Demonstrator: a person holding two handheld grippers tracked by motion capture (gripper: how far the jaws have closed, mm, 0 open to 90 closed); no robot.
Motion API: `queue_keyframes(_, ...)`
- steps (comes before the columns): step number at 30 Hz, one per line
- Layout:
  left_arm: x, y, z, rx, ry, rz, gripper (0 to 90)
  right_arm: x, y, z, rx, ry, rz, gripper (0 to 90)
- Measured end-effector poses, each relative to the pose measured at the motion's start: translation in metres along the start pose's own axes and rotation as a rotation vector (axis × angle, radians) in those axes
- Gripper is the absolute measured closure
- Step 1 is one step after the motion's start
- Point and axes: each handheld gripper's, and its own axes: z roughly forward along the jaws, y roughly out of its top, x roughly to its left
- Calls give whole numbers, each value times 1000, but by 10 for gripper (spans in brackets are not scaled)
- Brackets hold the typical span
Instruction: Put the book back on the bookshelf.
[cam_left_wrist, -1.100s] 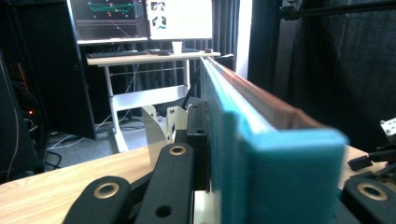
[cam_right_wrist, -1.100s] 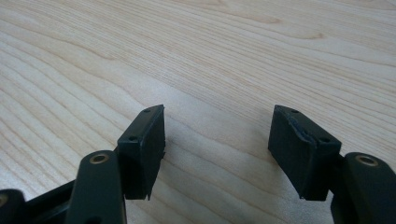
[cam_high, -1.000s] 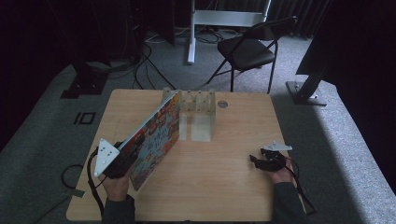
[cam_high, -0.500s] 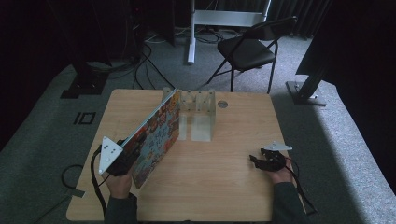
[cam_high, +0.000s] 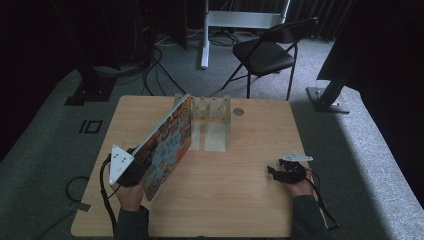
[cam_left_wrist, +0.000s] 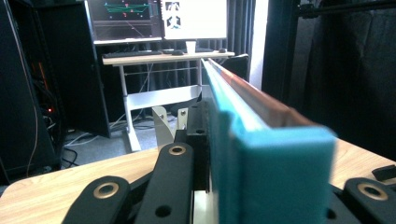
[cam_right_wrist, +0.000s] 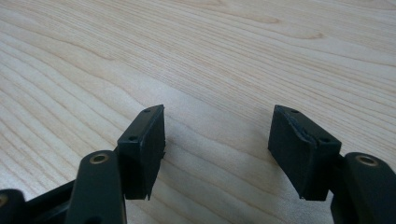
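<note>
From my station I see pale matt wood grain on the table (cam_right_wrist: 224, 46), matt black plastic jaws on the right gripper (cam_right_wrist: 217, 154), and a book (cam_high: 167, 142) — glossy printed cover — beside a clear plastic rack (cam_high: 212, 107).

The left gripper (cam_high: 142, 167) sits at the near-left part of the table (cam_high: 240, 200), angled up and away from the person, its jaws clamped together on a thin book (cam_high: 170, 142) held on edge. The left hand (cam_high: 131, 196) grasps it from behind. The right gripper (cam_high: 281, 172) rests low at the table's near-right part, pointing left, jaws spread apart with nothing between them, right hand (cam_high: 299, 186) behind.
</note>
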Motion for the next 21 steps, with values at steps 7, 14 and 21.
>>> queue_keyframes(7,-3,2,4,3,12,5,801,0,0,0,0,0,-1,360)
queue_keyframes(14,-4,3,7,9,25,-2,801,0,0,0,0,0,-1,360)
queue_keyframes(21,-8,5,11,12,39,9,799,0,0,0,0,0,-1,360)
